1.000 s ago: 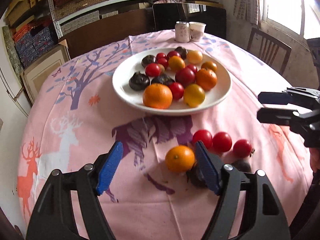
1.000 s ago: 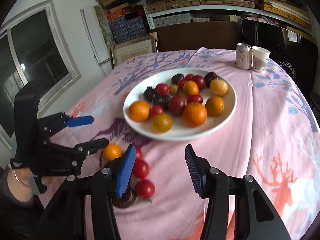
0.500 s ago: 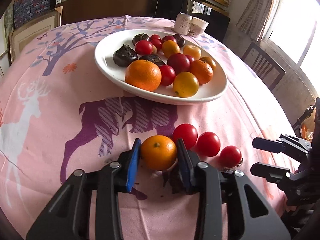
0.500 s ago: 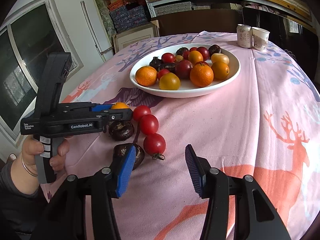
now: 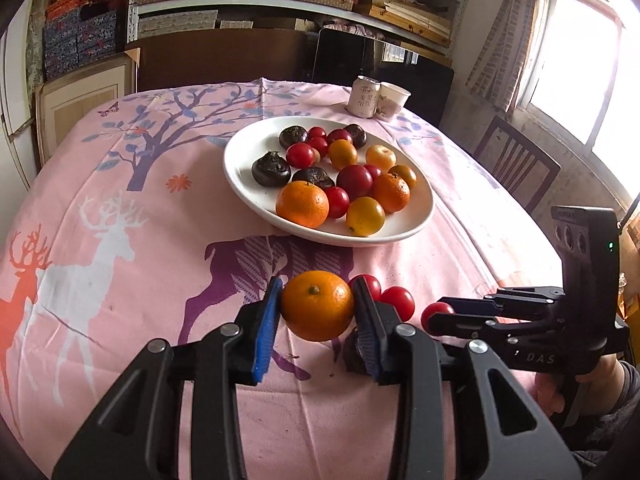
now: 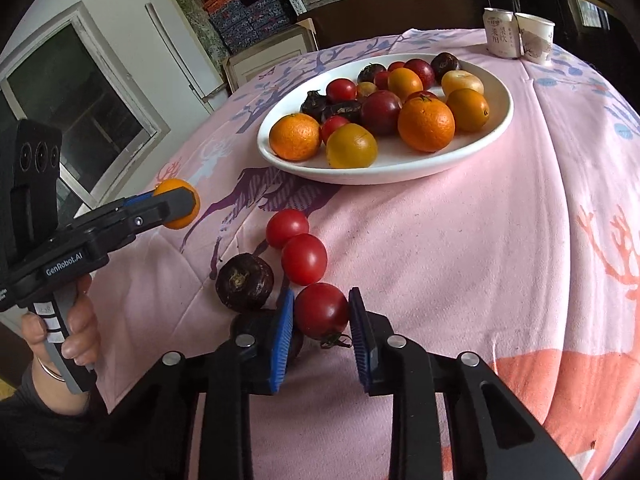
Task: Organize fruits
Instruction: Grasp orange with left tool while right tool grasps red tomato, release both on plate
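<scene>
My left gripper [image 5: 316,308] is shut on a small orange [image 5: 317,305] and holds it above the pink tablecloth; it also shows in the right wrist view [image 6: 178,208]. My right gripper [image 6: 321,312] is closed around a red tomato [image 6: 321,310] that lies on the cloth. Two more red tomatoes [image 6: 304,258] and two dark chestnut-like fruits [image 6: 245,281] lie beside it. A white plate [image 5: 256,196] behind holds several oranges, tomatoes and dark fruits.
A can [image 5: 363,96] and a paper cup [image 5: 393,100] stand at the table's far edge. A wooden chair [image 5: 520,168] stands at the right. Shelves with boxes fill the back wall.
My left gripper has lifted the orange off the cloth. My right gripper has moved forward and closed around the nearest red tomato.
</scene>
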